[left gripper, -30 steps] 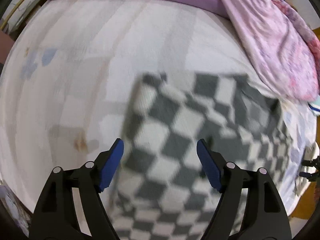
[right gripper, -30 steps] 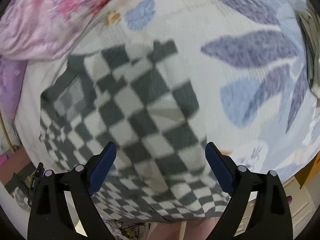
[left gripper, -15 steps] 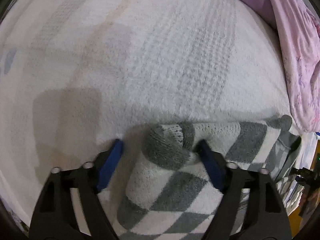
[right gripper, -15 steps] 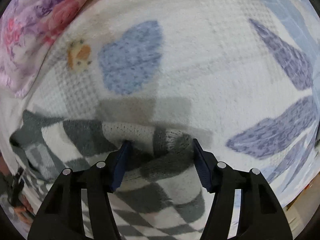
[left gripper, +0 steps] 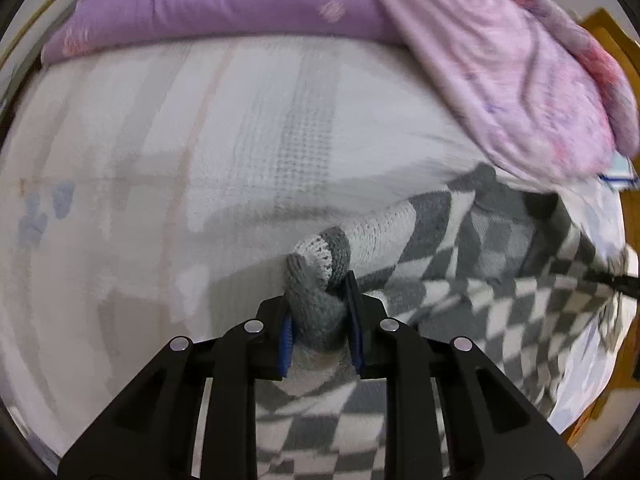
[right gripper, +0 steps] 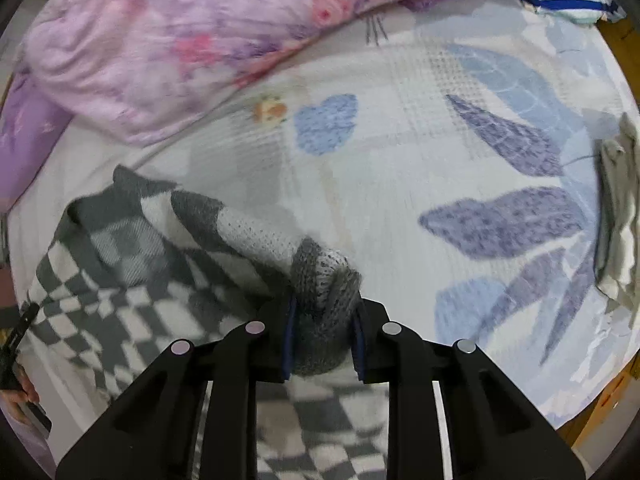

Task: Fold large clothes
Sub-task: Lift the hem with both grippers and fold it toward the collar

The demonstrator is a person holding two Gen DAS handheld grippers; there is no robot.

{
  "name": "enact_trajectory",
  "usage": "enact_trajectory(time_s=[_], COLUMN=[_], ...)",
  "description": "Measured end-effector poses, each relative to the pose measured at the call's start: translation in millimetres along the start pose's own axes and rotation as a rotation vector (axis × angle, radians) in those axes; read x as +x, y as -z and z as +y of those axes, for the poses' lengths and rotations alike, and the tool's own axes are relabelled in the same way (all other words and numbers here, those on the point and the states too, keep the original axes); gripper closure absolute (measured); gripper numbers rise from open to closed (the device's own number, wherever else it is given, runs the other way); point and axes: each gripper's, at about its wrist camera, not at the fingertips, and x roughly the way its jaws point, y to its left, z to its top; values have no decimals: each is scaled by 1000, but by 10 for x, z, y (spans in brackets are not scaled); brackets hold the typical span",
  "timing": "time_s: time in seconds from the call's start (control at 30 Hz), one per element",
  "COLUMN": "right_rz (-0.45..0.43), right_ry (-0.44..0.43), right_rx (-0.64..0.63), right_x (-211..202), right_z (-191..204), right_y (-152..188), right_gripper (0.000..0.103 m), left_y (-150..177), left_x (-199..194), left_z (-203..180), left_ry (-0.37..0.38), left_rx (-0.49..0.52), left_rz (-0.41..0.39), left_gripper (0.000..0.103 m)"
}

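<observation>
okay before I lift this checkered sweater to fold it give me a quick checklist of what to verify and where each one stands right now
1. Left hand-held gripper shut on the checkered sweater: ok.
2. Right hand-held gripper shut on the sweater: ok.
3. Knit bunched thickly between both pairs of pads, so the grip looks deep enough: ok.
4. Both grips on matching corners of the sweater: cannot tell.
5. Pink floral quilt not lying on the sweater: cannot tell; in the left view its edge comes very close.
6. Bedsheet not pinched in with the knit: cannot tell.

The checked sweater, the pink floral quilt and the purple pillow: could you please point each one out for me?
checked sweater [left gripper: 500, 292]: left wrist view, on its flat checked body.
pink floral quilt [right gripper: 168, 52]: right wrist view, on the middle of its bunched fabric.
purple pillow [left gripper: 224, 8]: left wrist view, on its front face.
</observation>
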Motion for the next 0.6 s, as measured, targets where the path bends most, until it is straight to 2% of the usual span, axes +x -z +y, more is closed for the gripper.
enact_trajectory(time_s=[0.07, 0.27, 0.3, 0.33, 0.37, 0.43, 0.6], right_rz=[-29, -116, -121, -126, -135, -151, -124], right_ry=[0, 67, 66, 65, 66, 72, 61], right_rx=[-8, -9, -9, -3, 5, -4, 40], right_x=[-179, -601, -640, -681, -719, -754, -708], right_z=[-72, 107, 102, 129, 118, 120, -40], right_y=[108, 822, 960, 1071, 1226, 1498, 2192], right_gripper=[83, 85, 85, 85, 85, 85, 85], left_y=[133, 717, 840, 921, 1046, 1314, 1975], left_x=[-168, -697, -776, -803, -866, -988, -1080], left_z=[-123, -246, -261, -264, -253, -196, -45], left_ry=[-10, -7, -11, -20, -45, -45, -27], left_rx=[29, 117, 140, 155, 172, 185, 162], left_rz=[-22, -73, -74, -72, -73, -80, -27], left_gripper=[83, 83, 83, 90, 90, 95, 96])
